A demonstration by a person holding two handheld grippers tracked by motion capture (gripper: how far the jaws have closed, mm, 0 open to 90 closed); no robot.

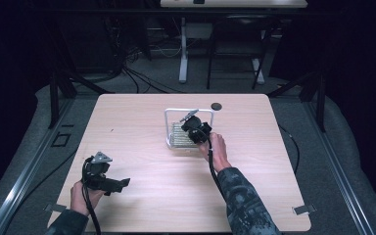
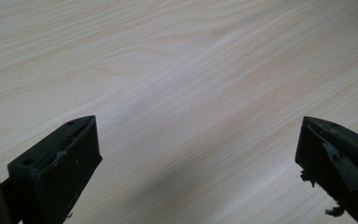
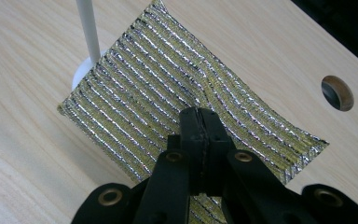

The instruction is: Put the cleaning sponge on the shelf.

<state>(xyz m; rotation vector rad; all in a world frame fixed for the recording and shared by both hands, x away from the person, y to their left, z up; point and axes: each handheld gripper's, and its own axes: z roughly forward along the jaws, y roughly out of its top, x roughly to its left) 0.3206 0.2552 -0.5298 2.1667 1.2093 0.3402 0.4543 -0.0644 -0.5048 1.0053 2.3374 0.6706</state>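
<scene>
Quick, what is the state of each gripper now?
Left gripper: open, holding nothing, over the bare table.
Right gripper: shut, over the shiny striped cloth; whether it pinches the cloth cannot be told.

Looks like a lab or recording studio: my bare wooden table (image 1: pixel 142 196) sits among black curtains, metal stands (image 1: pixel 58 88), cables (image 1: pixel 137 78) on grey carpet, another desk (image 1: pixel 232 4) behind.

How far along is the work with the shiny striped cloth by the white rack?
Done: the right tongs are over the striped cloth, jaws shut. In hand: whether they pinch a fold of it cannot be told; a crease runs from their tips. The cloth lies on the table beside the rack. Left: lifting it. The left tongs wait open over bare wood.
</scene>
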